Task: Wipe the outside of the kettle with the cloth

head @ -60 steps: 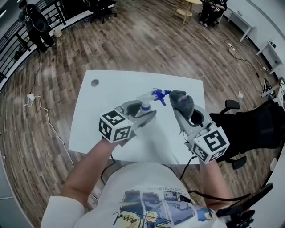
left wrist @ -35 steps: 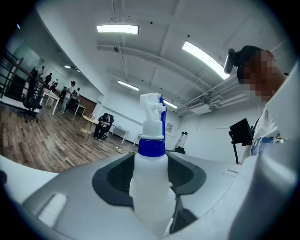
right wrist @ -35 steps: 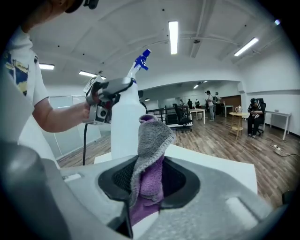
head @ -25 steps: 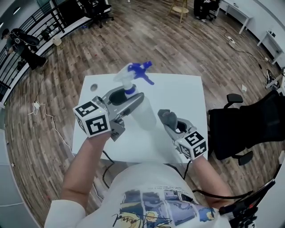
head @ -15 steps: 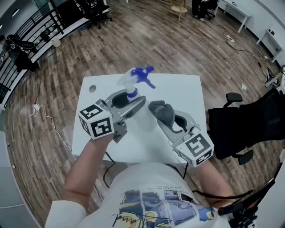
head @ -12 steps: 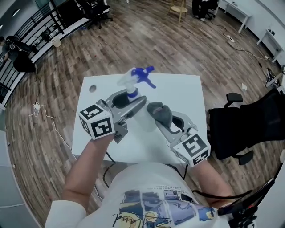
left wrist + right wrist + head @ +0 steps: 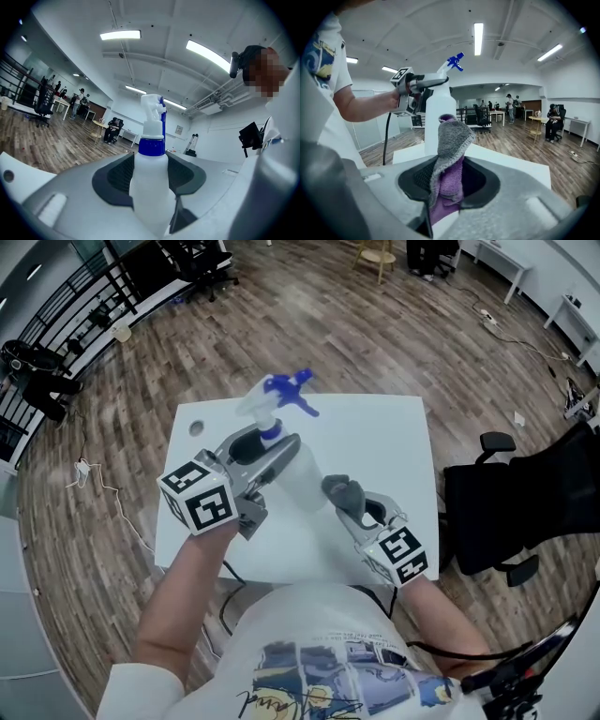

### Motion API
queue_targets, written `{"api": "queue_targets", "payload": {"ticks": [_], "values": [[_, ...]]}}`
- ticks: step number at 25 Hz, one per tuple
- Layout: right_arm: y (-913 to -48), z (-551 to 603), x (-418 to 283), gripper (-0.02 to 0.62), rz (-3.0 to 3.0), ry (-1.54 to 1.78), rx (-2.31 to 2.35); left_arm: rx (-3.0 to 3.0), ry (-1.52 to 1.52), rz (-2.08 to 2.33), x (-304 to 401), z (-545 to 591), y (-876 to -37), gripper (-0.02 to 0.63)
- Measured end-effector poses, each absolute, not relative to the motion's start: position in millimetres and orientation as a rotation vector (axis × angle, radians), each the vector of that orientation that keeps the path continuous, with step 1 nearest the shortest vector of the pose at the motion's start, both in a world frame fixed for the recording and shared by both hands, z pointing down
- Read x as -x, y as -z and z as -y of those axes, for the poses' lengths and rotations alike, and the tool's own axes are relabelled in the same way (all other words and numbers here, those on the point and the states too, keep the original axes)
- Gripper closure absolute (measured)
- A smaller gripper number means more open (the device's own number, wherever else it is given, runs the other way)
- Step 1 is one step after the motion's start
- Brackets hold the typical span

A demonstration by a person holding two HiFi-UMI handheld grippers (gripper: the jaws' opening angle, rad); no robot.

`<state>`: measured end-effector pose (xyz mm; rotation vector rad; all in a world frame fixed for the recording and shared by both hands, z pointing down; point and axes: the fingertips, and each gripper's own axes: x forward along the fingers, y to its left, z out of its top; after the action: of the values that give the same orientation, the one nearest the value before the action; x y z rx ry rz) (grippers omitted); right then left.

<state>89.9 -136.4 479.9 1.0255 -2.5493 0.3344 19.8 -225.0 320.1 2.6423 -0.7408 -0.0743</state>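
A white spray bottle [image 7: 302, 472] with a blue trigger head [image 7: 287, 393] hangs above the white table [image 7: 384, 432]; no kettle shows. My left gripper [image 7: 274, 452] is shut on the bottle's shoulder, just under the blue collar [image 7: 151, 146]. The bottle [image 7: 149, 187] fills the gap between the dark pads. My right gripper [image 7: 351, 502] is shut on a grey and purple cloth [image 7: 341, 491], which sticks up from the jaws [image 7: 449, 154]. The cloth sits low beside the bottle [image 7: 438, 115] on its right; whether they touch I cannot tell.
A small round grommet [image 7: 196, 428] marks the table's far left corner. A black office chair [image 7: 525, 512] stands right of the table. Wooden floor surrounds it, with a cable [image 7: 103, 493] at the left and people far off [image 7: 555, 119].
The left gripper has lifted the bottle off the table and keeps it raised. The right gripper carried the cloth up against the bottle's side, then dropped back down toward me.
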Motion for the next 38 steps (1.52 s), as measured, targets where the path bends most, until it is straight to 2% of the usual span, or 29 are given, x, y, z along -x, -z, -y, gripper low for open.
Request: {"api": "queue_targets", "payload": {"ticks": [5,19,38], "values": [[-504,132,-103,0.480,2.501,-0.386,-1.036,-2.626,0.089,0.777,-17,228,-322,0.396],[-368,129,-53,0.480,2.726,-0.143,-0.991,-2.629,0.050,0.780,-22,226,-326,0.396],[-489,115,-80,0.480,2.569,-0.385,-0.978,-2.654,0.091,0.840,-21,227,-313,0.396]]}}
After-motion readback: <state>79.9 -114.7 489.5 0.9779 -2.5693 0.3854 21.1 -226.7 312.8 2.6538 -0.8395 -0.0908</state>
